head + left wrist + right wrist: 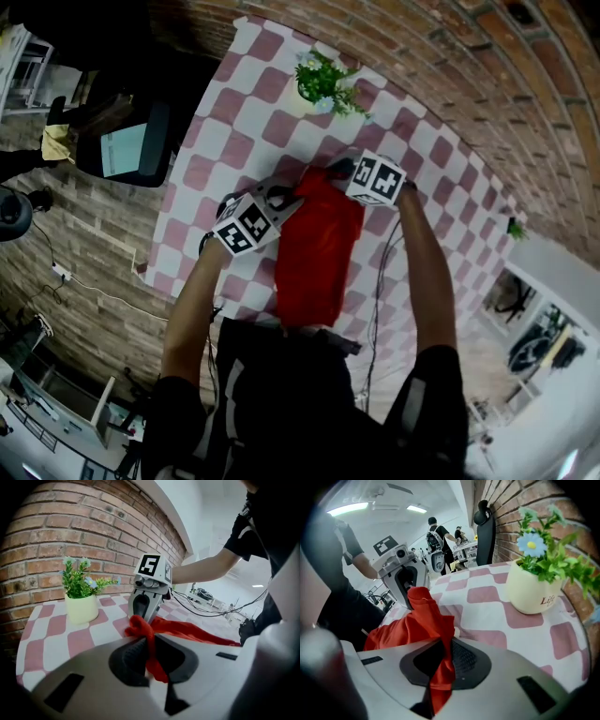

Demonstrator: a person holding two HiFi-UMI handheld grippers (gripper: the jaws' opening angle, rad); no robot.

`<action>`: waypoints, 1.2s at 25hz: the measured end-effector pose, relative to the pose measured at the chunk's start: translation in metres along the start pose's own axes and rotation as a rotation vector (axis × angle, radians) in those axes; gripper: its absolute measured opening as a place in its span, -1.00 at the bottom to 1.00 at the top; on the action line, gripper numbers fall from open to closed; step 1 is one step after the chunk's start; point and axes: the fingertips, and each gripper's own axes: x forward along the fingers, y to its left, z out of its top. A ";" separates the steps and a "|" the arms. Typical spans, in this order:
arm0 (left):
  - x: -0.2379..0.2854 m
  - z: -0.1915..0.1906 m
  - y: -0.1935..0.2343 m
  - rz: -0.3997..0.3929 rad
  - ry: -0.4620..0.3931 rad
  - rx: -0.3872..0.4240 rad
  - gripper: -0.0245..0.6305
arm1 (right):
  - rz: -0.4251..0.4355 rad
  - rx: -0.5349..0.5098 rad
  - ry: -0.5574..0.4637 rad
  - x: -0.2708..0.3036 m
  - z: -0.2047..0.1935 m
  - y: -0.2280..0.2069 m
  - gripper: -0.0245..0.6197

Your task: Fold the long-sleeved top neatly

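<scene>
The long-sleeved top (319, 248) is bright red, of soft, matte cloth. It lies on the tabletop (246, 127), which is covered in a pink-and-white checked cloth. In the head view the top forms a long, narrow band. It runs from the two tools at its far end back to the tabletop's near edge, close to the person's body. Its long sides look fairly straight and the surface is mostly flat, with a few shallow creases.

The far end is raised off the tabletop at two places. The left tool (150, 654) is clamped on a bunched fold at the far left corner, and the cloth passes between its jaws and hangs below them. The right tool (443, 660) is closed on the far right corner in the same way, with a red flap pinched between its pads. Between the two tools the cloth rises in a rumpled ridge.

A potted plant (322, 86) stands on the tabletop beyond the top, apart from it and near the brick wall (441, 66).
</scene>
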 end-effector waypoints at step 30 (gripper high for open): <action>-0.097 0.035 -0.231 0.144 -0.097 0.143 -0.83 | -0.404 -0.121 -0.225 -0.103 -0.009 0.262 -0.83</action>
